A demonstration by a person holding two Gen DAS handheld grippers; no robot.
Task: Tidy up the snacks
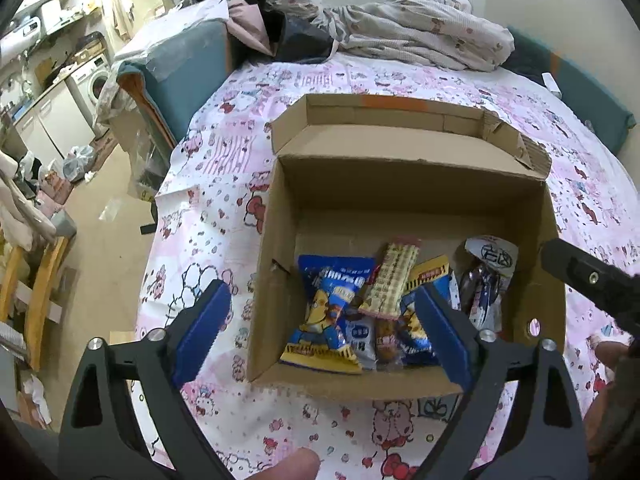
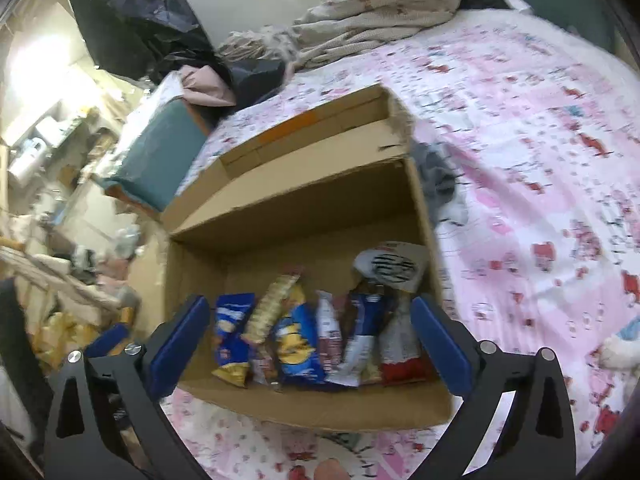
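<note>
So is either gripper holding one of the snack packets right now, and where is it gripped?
Nothing is held. The left gripper and right gripper both stand wide open above the cardboard box, and the snack packets lie loose inside it.

No print could be read with certainty. Large white characters crossed the blue snack bag at 7 o'clock in the cardboard box, too blurred to decipher. A round black emblem marked the white packet at 4 o'clock, likewise illegible.
</note>
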